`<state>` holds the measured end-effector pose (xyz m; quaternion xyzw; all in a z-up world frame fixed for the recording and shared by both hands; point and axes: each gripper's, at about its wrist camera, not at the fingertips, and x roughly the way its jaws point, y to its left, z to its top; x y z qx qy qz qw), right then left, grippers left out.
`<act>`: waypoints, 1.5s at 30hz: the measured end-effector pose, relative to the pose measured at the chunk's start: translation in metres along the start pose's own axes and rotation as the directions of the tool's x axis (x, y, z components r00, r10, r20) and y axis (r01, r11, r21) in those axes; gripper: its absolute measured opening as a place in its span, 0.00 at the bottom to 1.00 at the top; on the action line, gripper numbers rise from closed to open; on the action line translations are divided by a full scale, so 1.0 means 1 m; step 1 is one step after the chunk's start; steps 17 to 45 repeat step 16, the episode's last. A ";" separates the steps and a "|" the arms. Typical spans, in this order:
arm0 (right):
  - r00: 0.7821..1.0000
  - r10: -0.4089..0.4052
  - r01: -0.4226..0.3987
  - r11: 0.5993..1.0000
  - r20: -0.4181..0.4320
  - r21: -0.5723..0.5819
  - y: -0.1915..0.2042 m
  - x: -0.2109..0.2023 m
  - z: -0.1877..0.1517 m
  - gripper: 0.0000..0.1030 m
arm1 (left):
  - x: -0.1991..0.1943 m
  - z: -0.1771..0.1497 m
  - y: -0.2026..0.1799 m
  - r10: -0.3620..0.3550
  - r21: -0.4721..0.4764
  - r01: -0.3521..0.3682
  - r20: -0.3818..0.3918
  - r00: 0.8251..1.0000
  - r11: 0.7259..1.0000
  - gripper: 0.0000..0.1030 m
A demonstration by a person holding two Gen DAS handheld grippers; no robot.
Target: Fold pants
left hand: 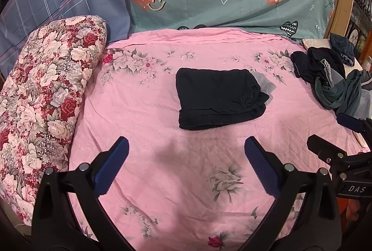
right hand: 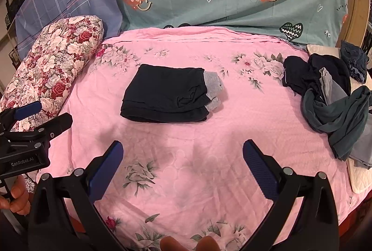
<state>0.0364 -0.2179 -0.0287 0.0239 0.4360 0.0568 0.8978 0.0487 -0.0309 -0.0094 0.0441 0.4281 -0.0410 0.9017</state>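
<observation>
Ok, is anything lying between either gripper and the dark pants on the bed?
Nothing visible. Only bare pink bedsheet lies between the open left gripper and the folded pants, and likewise ahead of the open right gripper. The pile of clothes sits off to the right, apart from the pants.

The folded pants (right hand: 162, 97) at frame centre are matt dark knit cloth with a grey, fuzzier waistband at their right end. They lie on a pink bedsheet (right hand: 232, 125) of thin, finely creased woven cloth printed with flowers. At left, the floral quilt (right hand: 55, 65) looks padded and soft. The fingers (right hand: 105, 172) in the lower frame carry blue ribbed rubbery pads on matt black plastic arms with shiny metal rivets.
</observation>
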 end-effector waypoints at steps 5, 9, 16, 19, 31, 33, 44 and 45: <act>1.000 -0.002 0.002 1.000 -0.001 0.000 0.000 0.000 0.000 0.99 | 0.001 0.000 0.002 0.032 -0.023 -0.032 0.004 0.999 0.999 0.98; 1.000 -0.004 0.004 1.000 -0.002 0.001 -0.002 0.001 0.000 0.99 | 0.001 0.001 0.004 0.037 -0.031 -0.037 0.003 0.999 0.999 0.98; 1.000 -0.002 0.002 1.000 0.000 0.003 -0.004 0.001 0.000 0.99 | 0.001 0.002 0.002 0.034 -0.026 -0.034 0.002 0.999 0.999 0.98; 1.000 -0.002 0.002 1.000 0.000 0.003 -0.004 0.001 0.000 0.99 | 0.001 0.002 0.002 0.034 -0.026 -0.034 0.002 0.999 0.999 0.98; 1.000 -0.002 0.002 1.000 0.000 0.003 -0.004 0.001 0.000 0.99 | 0.001 0.002 0.002 0.034 -0.026 -0.034 0.002 0.999 0.999 0.98; 1.000 -0.002 0.002 1.000 0.000 0.003 -0.004 0.001 0.000 0.99 | 0.001 0.002 0.002 0.034 -0.026 -0.034 0.002 0.999 0.999 0.98; 1.000 -0.002 0.002 1.000 0.000 0.003 -0.004 0.001 0.000 0.99 | 0.001 0.002 0.002 0.034 -0.026 -0.034 0.002 0.999 0.999 0.98; 1.000 -0.002 0.002 1.000 0.000 0.003 -0.004 0.001 0.000 0.99 | 0.001 0.002 0.002 0.034 -0.026 -0.034 0.002 0.999 0.999 0.98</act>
